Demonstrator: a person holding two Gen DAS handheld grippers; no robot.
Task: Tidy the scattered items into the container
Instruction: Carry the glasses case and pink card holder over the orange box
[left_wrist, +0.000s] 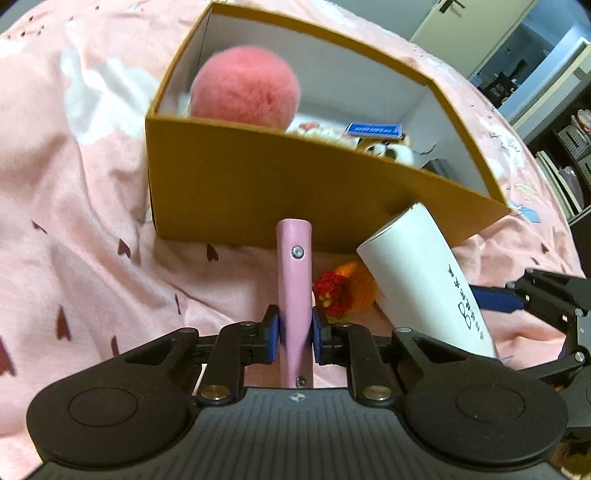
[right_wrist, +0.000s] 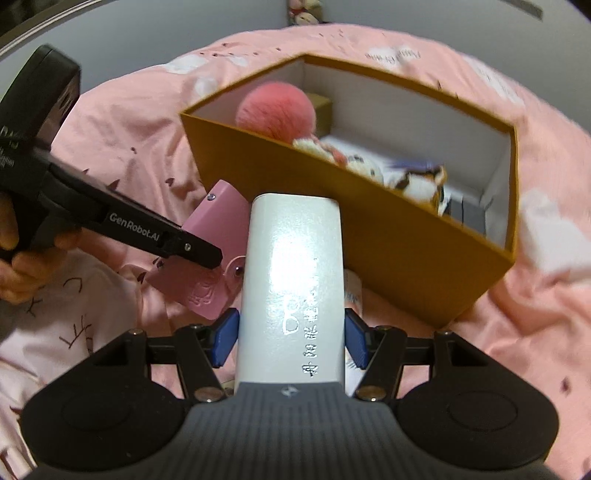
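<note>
Gripping pink case (left_wrist: 294, 295) w/ left gripper (left_wrist: 295, 325), white tube (right_wrist: 291, 291) w/ right gripper (right_wrist: 291, 338); box (left_wrist: 258, 192) already partly filled, orange toy (left_wrist: 345, 291) left on bedspread (left_wrist: 74, 258).

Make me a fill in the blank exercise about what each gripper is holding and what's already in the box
The left gripper is shut on a flat ____ leather case.
The right gripper is closed around a white ____ with printed characters.
Inside the brown box sits a fluffy pink ____.
A small red and orange toy lies on the pink bedding, ____ the box.

Missing words: pink; tube; pompom; outside
</note>
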